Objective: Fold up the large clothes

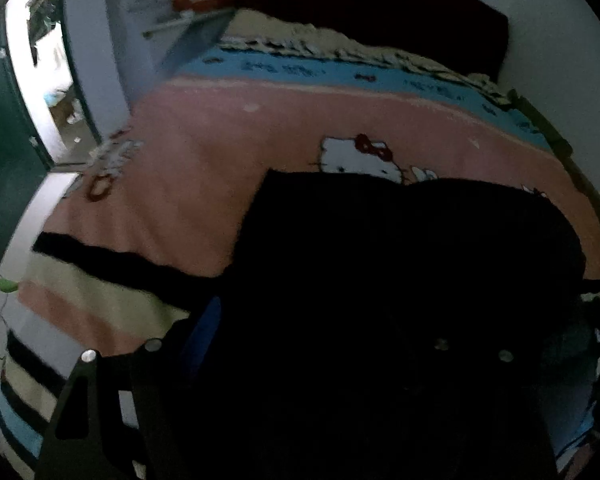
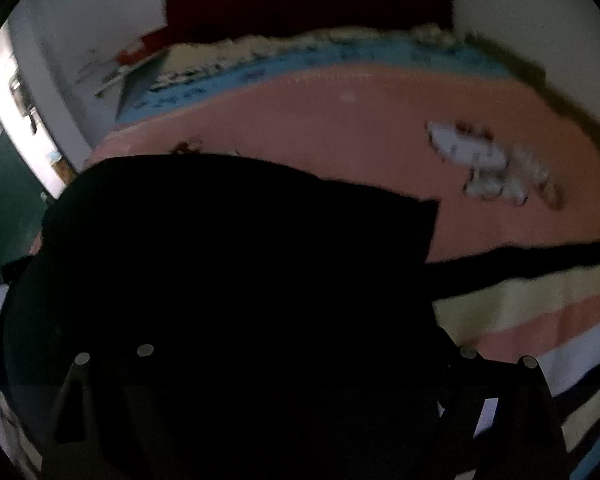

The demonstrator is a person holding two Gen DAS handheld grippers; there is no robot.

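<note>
At the far left we see a doorway (image 1: 40,92), then the bed (image 1: 204,152) under a pink blanket (image 1: 260,120) with a cat print (image 1: 360,160). The black garment (image 1: 380,260) lies flat on the blanket, right in front of our left gripper (image 1: 296,360) and spreading to its right; a narrow black strip runs off leftward. The left fingers (image 1: 80,400) stand wide apart, and we cannot make out any cloth pinched between them in this dark view.

From our right gripper (image 2: 304,360), the garment (image 2: 240,260) fills the left and centre, its square corner pointing right. The right fingers (image 2: 528,400) are likewise spread, gripping nothing we can see. Its long axis seems to run across us, both hands about equally near. No containers are in view.
</note>
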